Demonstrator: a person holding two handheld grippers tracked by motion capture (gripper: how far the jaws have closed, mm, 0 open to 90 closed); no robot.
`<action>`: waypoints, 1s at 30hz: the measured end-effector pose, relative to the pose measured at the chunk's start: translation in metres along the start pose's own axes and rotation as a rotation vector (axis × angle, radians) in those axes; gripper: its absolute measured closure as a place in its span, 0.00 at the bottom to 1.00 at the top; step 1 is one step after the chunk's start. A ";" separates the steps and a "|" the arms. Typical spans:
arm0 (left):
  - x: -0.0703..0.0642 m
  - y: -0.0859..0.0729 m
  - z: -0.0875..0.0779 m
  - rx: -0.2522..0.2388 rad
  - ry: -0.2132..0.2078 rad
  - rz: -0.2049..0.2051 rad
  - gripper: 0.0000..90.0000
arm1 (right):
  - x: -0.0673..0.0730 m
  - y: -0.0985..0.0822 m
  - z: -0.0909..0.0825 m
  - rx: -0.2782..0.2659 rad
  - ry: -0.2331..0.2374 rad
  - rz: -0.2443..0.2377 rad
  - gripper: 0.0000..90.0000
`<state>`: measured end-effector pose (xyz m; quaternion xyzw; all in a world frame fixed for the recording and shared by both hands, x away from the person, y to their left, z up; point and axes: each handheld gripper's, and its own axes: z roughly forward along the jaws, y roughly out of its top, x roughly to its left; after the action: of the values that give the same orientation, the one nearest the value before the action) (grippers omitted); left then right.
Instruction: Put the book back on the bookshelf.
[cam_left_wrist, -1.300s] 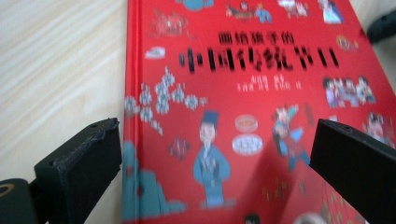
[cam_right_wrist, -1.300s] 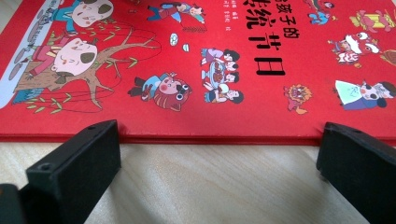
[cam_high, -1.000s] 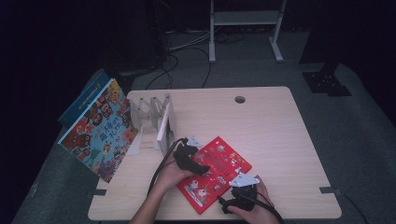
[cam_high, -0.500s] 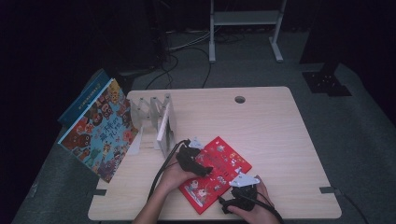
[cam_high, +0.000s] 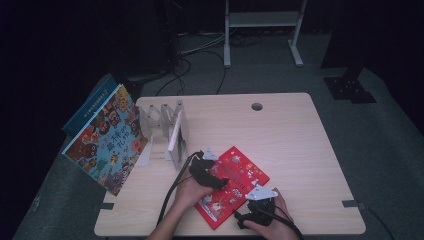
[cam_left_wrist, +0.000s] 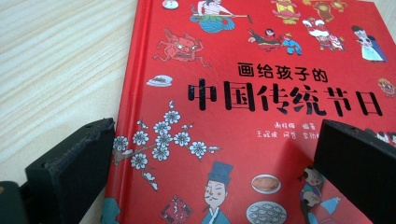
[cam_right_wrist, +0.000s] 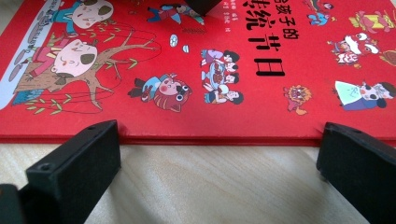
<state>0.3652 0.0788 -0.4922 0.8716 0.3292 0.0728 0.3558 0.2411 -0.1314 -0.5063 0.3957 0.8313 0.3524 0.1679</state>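
Note:
A red picture book (cam_high: 235, 175) with Chinese lettering and cartoon figures lies flat near the table's front edge. My left gripper (cam_high: 216, 179) hovers low over its cover, jaws wide open and straddling the spine side of the red book (cam_left_wrist: 261, 56). My right gripper (cam_high: 255, 202) is at the book's near edge. In the right gripper view its open jaws rest at table level, just short of the edge of the red book (cam_right_wrist: 187, 70), with bare wood between them. A black jaw tip of the other gripper (cam_right_wrist: 201, 5) pokes in at the top of that view.
A clear slotted book rack (cam_high: 167, 127) stands at the table's left, holding one thin white book. A large colourful picture book (cam_high: 107, 137) leans against the table's left side, with a blue book (cam_high: 87, 107) behind it. A cable hole (cam_high: 257, 106) sits at the back.

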 end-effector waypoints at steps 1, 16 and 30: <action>-0.001 0.000 0.000 0.001 0.005 -0.004 0.00 | 0.000 0.000 0.000 0.000 0.002 -0.001 0.00; 0.001 0.004 -0.005 -0.014 -0.021 -0.052 0.00 | -0.001 0.000 0.000 0.000 0.007 -0.004 0.00; -0.007 0.034 -0.046 -0.022 -0.075 0.008 0.00 | -0.001 0.000 -0.001 0.005 0.005 -0.001 0.00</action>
<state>0.3614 0.0830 -0.4343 0.8711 0.3113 0.0454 0.3771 0.2412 -0.1321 -0.5058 0.3945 0.8328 0.3514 0.1650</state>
